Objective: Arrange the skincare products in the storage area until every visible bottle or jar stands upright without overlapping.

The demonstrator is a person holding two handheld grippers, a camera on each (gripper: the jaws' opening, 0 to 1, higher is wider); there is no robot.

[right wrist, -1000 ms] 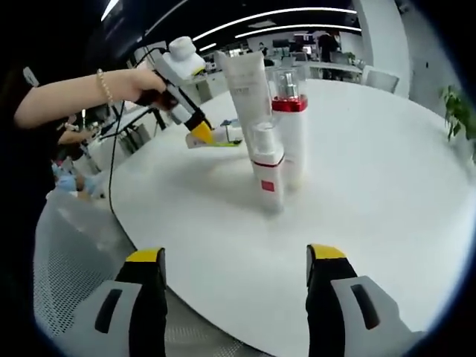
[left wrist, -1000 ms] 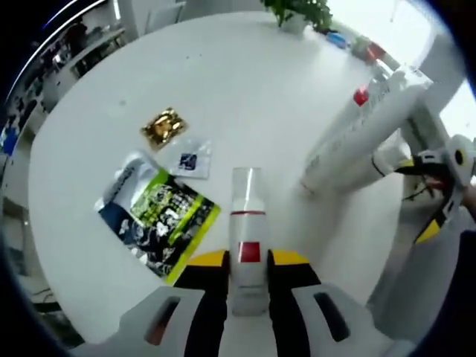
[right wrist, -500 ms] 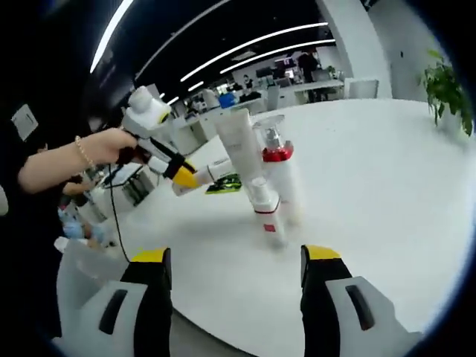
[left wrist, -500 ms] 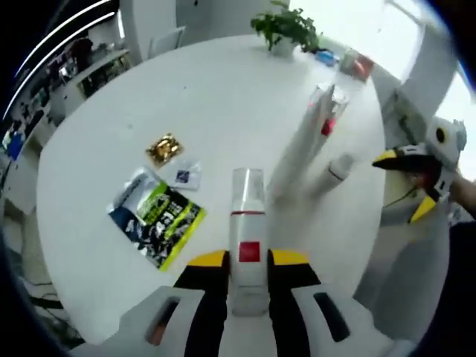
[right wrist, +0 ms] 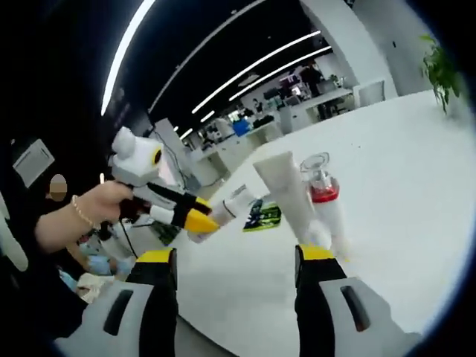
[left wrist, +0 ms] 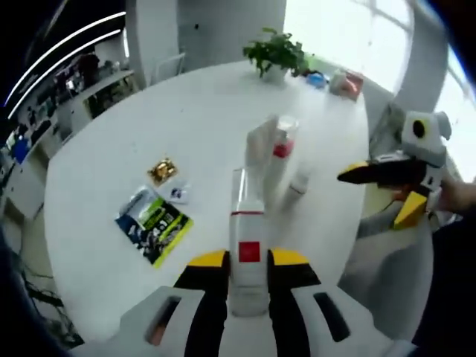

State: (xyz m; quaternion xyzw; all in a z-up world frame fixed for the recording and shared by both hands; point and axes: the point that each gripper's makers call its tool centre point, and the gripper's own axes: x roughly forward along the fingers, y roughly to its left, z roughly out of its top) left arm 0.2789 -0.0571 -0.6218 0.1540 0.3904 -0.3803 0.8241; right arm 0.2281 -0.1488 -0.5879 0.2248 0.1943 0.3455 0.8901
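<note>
Left gripper (left wrist: 248, 262): jaws clamped on a white bottle (left wrist: 248, 245), raised above the surface (left wrist: 111, 149). Right gripper (right wrist: 232, 260): jaws apart, holding nothing. Beyond, a white tube (right wrist: 286, 195) and red-collared pump bottle (right wrist: 325, 201) stand upright on the surface, touching.

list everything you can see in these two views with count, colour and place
round table: one, white, under everything
bottle with red band: one, white with clear cap, held between the left gripper's jaws
tall tube: one, white, upright mid-table
pump bottle: one, white with red collar and clear cap, upright beside the tube
small bottle: one, white, on the table next to those two
printed packet: one, green, black and blue, flat on the table
gold sachet: one, beside a small clear sachet
potted plant: one, green, far table edge
left gripper: yellow-tipped, shut on the bottle
right gripper: yellow-tipped, open
hand: holds the left gripper
</note>
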